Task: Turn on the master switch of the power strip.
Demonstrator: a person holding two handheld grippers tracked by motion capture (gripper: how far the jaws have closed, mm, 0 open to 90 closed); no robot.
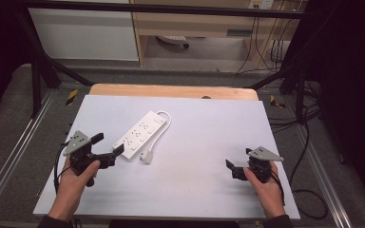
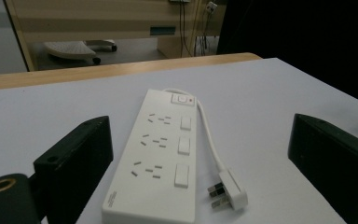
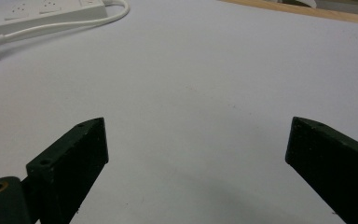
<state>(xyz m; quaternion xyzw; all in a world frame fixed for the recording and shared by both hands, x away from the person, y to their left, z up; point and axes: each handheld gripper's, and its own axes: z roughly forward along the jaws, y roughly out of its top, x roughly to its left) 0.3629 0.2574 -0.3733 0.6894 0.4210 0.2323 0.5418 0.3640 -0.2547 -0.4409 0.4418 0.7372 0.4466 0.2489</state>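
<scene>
A white power strip (image 1: 140, 134) lies at an angle on the white table top (image 1: 195, 190), left of centre. Its cable loops round the far end and back to a white plug (image 1: 147, 157) lying beside the near end. My left gripper (image 1: 108, 144) is open just left of the strip's near end, its jaws pointing at it. In the left gripper view the power strip (image 2: 161, 154) and its plug (image 2: 226, 189) lie ahead of the open left gripper (image 2: 200, 125), untouched. My right gripper (image 1: 236, 157) hovers open over bare table at the right. From the right gripper (image 3: 196, 127), the strip (image 3: 42, 9) is far off.
A wooden table edge (image 1: 171, 90) runs along the far side of the white top. Black frame bars (image 1: 43, 61) stand at both back corners. Cables (image 1: 309, 142) trail over the floor on the right. A wooden cabinet (image 1: 195, 23) stands behind the table.
</scene>
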